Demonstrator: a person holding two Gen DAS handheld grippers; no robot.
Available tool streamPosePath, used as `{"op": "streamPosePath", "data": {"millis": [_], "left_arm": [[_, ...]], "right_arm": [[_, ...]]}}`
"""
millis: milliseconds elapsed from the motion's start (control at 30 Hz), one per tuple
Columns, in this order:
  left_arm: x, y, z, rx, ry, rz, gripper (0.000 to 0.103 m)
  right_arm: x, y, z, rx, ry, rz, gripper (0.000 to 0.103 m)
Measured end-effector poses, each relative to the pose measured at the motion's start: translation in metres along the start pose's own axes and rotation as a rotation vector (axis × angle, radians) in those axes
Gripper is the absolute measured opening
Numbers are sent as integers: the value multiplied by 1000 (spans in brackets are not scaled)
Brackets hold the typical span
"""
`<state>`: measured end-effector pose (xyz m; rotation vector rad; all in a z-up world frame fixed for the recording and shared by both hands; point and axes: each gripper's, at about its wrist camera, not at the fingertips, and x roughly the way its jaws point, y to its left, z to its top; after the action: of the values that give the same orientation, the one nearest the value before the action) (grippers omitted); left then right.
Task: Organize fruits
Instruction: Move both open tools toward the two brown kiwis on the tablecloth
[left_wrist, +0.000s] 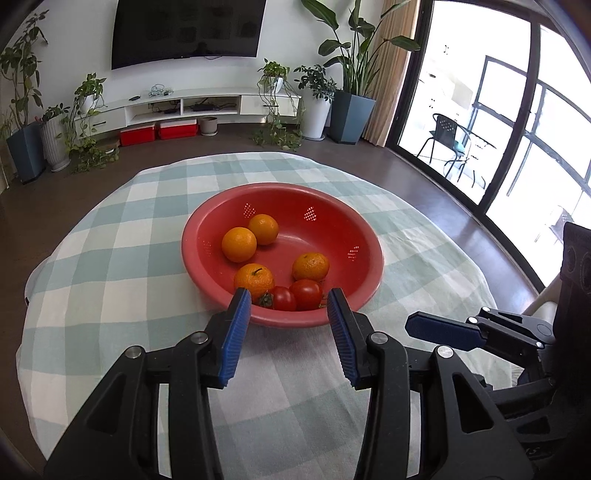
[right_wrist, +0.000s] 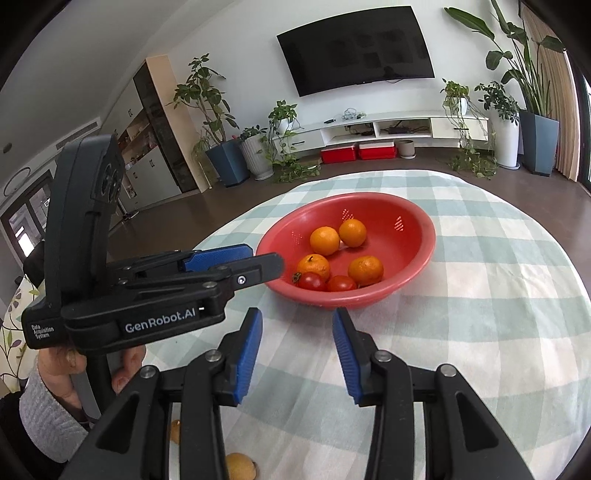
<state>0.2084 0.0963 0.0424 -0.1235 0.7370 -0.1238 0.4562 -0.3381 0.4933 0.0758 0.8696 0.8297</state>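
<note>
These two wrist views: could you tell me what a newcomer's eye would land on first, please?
The red bowl in the middle of the checked tablecloth draws the eye first, holding four oranges and two tomatoes clustered at its near side. Next come the blue-padded left gripper and right gripper, both open and empty just short of the bowl. A dark television hangs on the far wall.

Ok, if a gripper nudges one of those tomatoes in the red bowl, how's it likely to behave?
The tomatoes look round and glossy, so one would probably roll and could slip between the pads. They sit low against the red bowl near wall, beside an orange, so a push likely just shifts them along the curve. Their thin skin suggests a gentle squeeze.
</note>
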Motion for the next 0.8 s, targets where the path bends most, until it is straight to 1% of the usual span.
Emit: {"op": "streamPosePath", "data": {"millis": [367, 800], "left_arm": [[-46, -6, -45, -16, -3, 15, 44], [-70, -11, -104, -15, 64, 18, 44]], "right_arm": [[-18, 26, -41, -39, 23, 5, 44], [-25, 51, -80, -114, 79, -1, 44]]}}
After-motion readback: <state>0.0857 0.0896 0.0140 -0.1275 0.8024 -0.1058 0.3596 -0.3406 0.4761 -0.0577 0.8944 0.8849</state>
